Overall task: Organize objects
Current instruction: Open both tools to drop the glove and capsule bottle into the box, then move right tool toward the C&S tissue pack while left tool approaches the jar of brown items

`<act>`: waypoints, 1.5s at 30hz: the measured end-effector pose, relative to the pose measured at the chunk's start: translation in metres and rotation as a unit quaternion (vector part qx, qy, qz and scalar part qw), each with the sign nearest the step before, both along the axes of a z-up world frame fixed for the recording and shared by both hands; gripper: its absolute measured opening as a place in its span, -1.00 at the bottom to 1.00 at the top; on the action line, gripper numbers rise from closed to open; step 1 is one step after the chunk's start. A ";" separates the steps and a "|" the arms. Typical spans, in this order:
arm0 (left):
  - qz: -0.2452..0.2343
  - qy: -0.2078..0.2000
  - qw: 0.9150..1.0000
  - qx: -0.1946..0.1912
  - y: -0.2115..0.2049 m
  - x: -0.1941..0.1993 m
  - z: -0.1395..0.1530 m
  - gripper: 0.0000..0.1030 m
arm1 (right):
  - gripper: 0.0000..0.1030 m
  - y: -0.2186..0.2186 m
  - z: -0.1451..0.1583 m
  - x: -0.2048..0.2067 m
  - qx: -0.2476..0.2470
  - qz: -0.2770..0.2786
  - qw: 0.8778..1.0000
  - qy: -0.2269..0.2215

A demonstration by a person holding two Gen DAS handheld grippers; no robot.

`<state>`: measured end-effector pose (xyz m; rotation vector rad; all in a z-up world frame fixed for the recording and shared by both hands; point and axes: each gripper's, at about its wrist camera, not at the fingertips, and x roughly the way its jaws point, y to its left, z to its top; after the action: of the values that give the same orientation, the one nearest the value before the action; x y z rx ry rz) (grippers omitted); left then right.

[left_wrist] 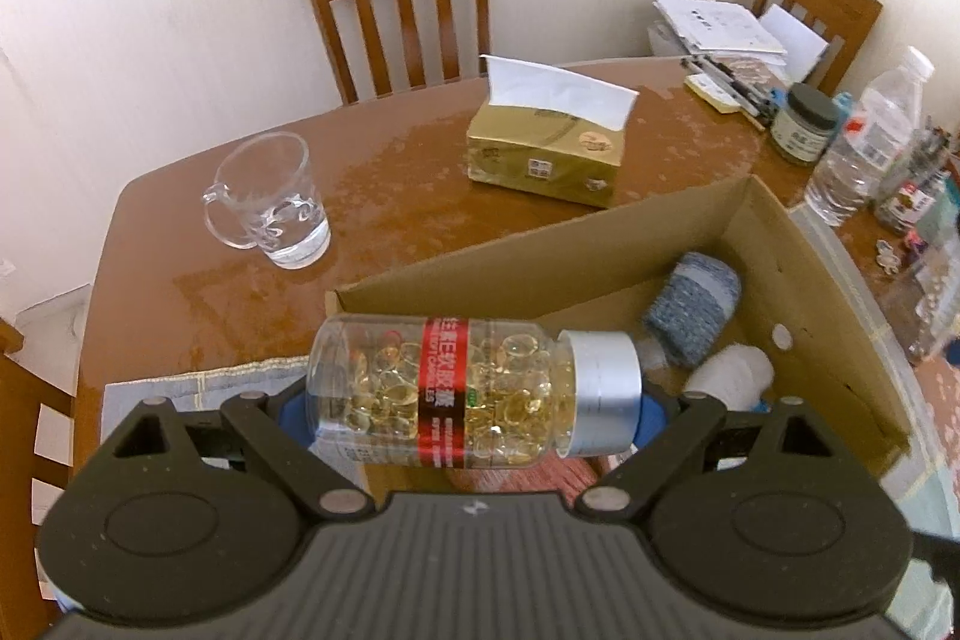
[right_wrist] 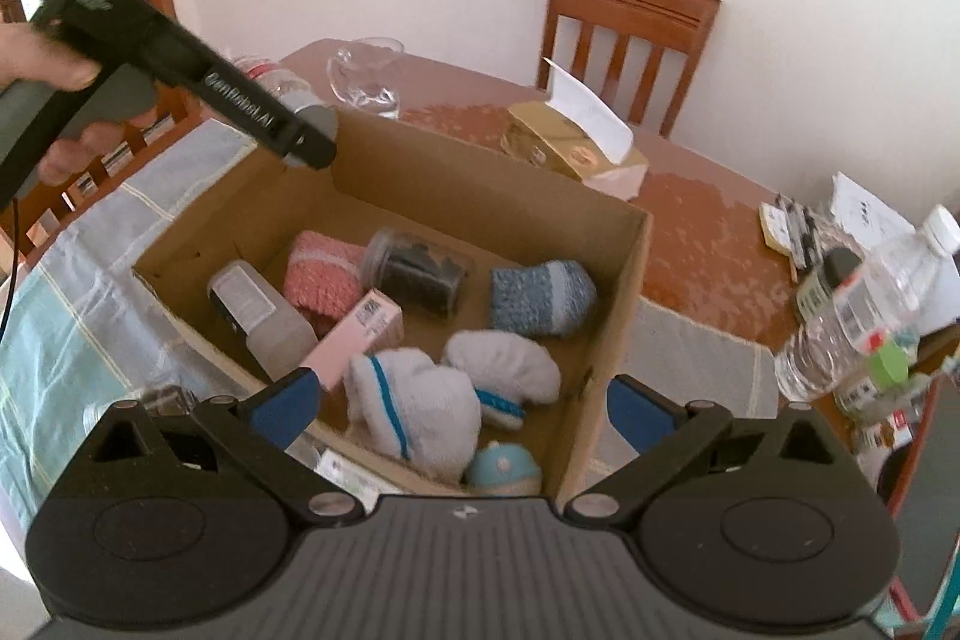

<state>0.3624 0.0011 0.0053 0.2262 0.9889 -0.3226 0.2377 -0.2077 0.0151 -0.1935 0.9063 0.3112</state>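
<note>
Spread right tool (right_wrist: 459,409) above sock-filled cardboard box (right_wrist: 480,196)

We see a clear capsule bottle (left_wrist: 474,391) lying sideways, its silver cap to the right, full of yellow softgels, with a red label band. Beyond it our open cardboard box (right_wrist: 624,280) sits on the bench, holding rolled socks (right_wrist: 540,298), a dark jar (right_wrist: 420,274) and a pink carton (right_wrist: 354,334).

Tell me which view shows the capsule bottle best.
The left wrist view: the capsule bottle lies sideways between the left hand-held gripper pads, with red label, yellow softgels and silver cap all clear. The right wrist view shows only its cap end and part of its clear body behind that gripper's body, above the cardboard box.
</note>
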 end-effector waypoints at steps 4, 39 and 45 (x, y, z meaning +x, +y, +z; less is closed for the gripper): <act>0.025 -0.019 1.000 0.000 -0.002 0.010 -0.003 0.86 | 1.00 -0.007 -0.004 -0.009 -0.004 -0.015 1.000 0.004; 0.100 -0.037 0.994 -0.016 0.040 -0.153 -0.014 0.92 | 1.00 -0.024 -0.098 -0.060 -0.014 -0.096 0.992 0.080; 0.121 0.010 0.992 -0.018 0.041 -0.177 -0.060 0.92 | 1.00 -0.021 -0.117 -0.067 -0.022 -0.087 0.990 0.106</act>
<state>0.1858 0.0417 -0.0546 0.0682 1.0175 -0.1216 0.1705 -0.2286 -0.1023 -0.1220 1.1331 0.1516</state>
